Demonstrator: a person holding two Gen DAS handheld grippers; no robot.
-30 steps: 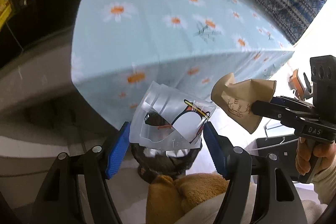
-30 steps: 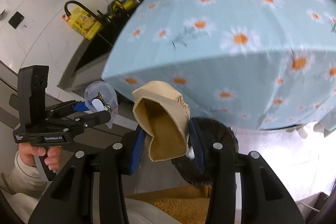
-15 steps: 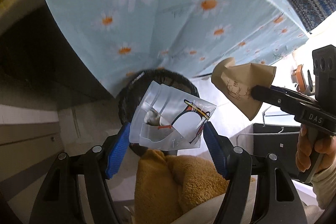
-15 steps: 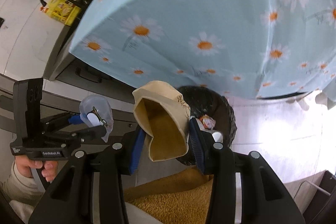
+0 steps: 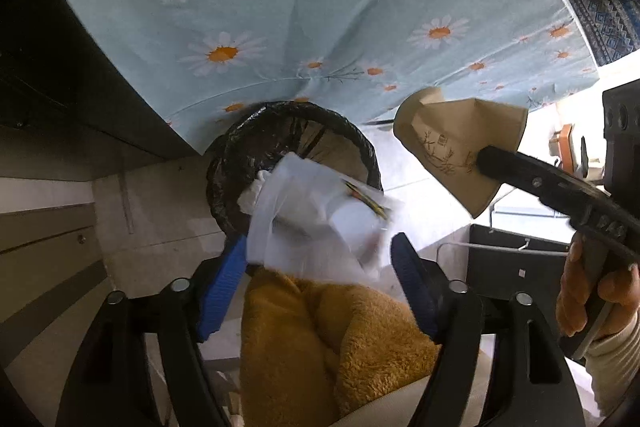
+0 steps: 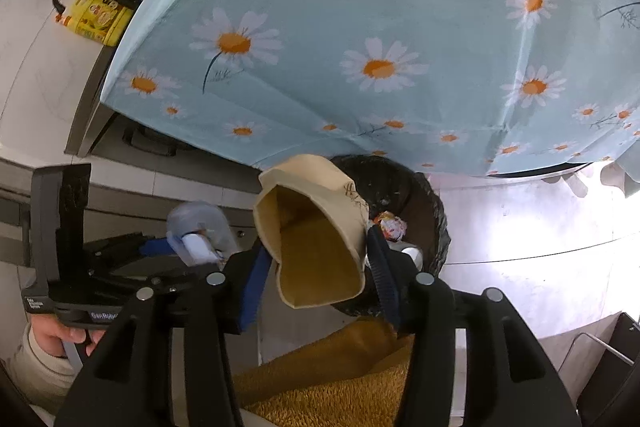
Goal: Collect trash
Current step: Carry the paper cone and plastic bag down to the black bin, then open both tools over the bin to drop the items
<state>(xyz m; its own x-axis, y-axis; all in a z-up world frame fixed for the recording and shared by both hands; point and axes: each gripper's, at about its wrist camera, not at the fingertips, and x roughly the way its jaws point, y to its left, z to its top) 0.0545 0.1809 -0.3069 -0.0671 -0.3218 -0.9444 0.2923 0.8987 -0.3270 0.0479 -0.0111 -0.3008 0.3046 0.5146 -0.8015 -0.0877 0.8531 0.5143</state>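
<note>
A clear plastic wrapper point(image 5: 320, 219) sits between the blue pads of my left gripper point(image 5: 320, 259), just above the black-lined trash bin point(image 5: 288, 131); it looks blurred and the pads stand slightly wider than it. The wrapper also shows in the right wrist view point(image 6: 200, 231). My right gripper point(image 6: 316, 263) is shut on a crushed brown paper cup point(image 6: 312, 235), held beside the bin point(image 6: 400, 187). The cup shows in the left wrist view point(image 5: 460, 151) to the right of the bin. The bin holds some crumpled trash point(image 6: 390, 227).
A table with a light-blue daisy cloth point(image 5: 320, 7) hangs over the bin's far side. A dark cabinet point(image 5: 48, 75) is on the left. An orange fleece garment point(image 5: 332, 343) lies below the grippers. A black box point(image 5: 516, 267) stands at the right. A yellow bottle point(image 6: 94, 21) stands on the counter.
Both grippers have tilted down and closed in on the bin, which now fills more of both views. The left pads have opened a little around the wrapper, which looks blurred.
</note>
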